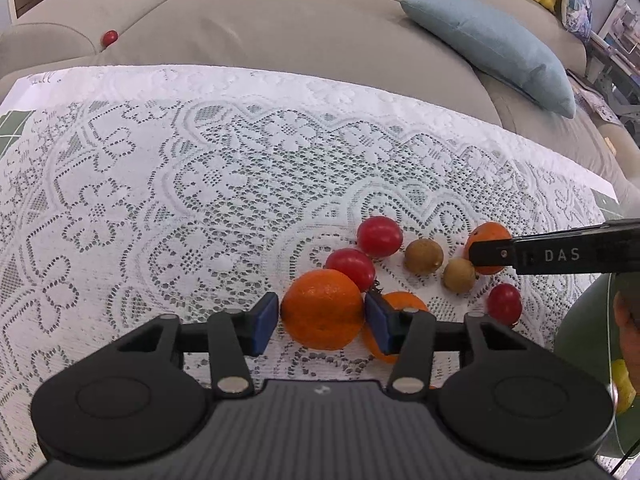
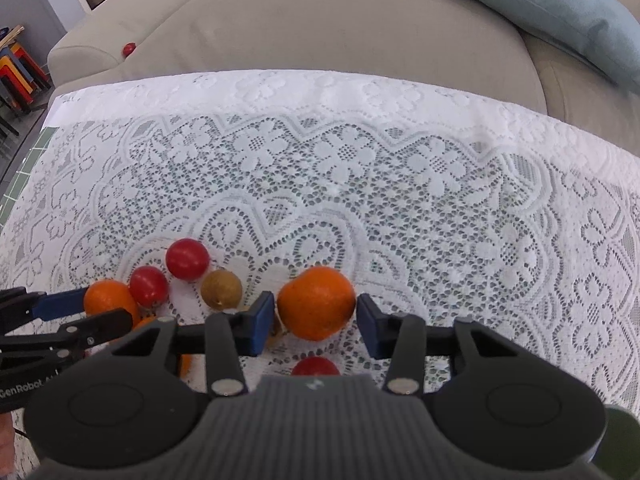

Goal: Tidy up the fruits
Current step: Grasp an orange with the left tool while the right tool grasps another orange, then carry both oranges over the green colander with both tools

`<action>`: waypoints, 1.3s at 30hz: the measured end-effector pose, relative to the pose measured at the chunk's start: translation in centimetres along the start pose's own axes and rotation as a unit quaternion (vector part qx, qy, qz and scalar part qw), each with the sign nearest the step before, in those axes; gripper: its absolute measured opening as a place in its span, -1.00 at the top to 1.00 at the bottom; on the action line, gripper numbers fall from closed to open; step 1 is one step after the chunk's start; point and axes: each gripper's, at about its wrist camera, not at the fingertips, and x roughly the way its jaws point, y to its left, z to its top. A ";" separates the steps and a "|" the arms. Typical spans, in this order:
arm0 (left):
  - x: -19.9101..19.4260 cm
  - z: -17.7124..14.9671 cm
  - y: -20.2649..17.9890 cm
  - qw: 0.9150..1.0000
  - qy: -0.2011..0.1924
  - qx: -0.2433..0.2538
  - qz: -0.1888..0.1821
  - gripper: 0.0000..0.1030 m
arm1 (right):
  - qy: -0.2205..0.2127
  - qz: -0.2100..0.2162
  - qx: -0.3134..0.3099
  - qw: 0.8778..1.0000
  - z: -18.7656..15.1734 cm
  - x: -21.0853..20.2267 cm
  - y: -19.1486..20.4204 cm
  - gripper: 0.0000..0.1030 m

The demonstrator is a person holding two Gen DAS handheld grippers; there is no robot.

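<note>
The left tongs (image 1: 322,322) were seen as matte black, with blue pads (image 1: 264,322) set on angular fingers and two round housings flanking a ribbed grey body. Silver rivets were noted at the linkage pivots, and a small pale emblem was stamped on the ribbed top. The right tongs (image 2: 316,322) were built the same way: black arms, blue pads (image 2: 260,322), silver pivot pins, grey ribbed casing. White lettering reading "DAS" was picked out along one black finger, and "GenRobot" was printed on the other unit's side.
</note>
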 end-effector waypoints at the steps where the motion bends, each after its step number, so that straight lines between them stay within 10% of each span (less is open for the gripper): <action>1: 0.0 0.0 0.0 1.000 -0.001 -0.002 -0.001 -0.05 | 0.000 0.000 -0.002 1.000 0.0 0.0 0.0 0.20; 20: -4.8 -0.5 -1.8 0.998 -0.050 0.022 0.014 0.01 | -0.040 0.012 -0.064 0.997 -1.4 -5.1 1.5 0.24; 39: -11.5 -4.0 -9.9 0.986 -0.113 0.113 -0.047 0.01 | -0.089 0.049 -0.088 0.991 -10.5 -14.6 -1.0 0.24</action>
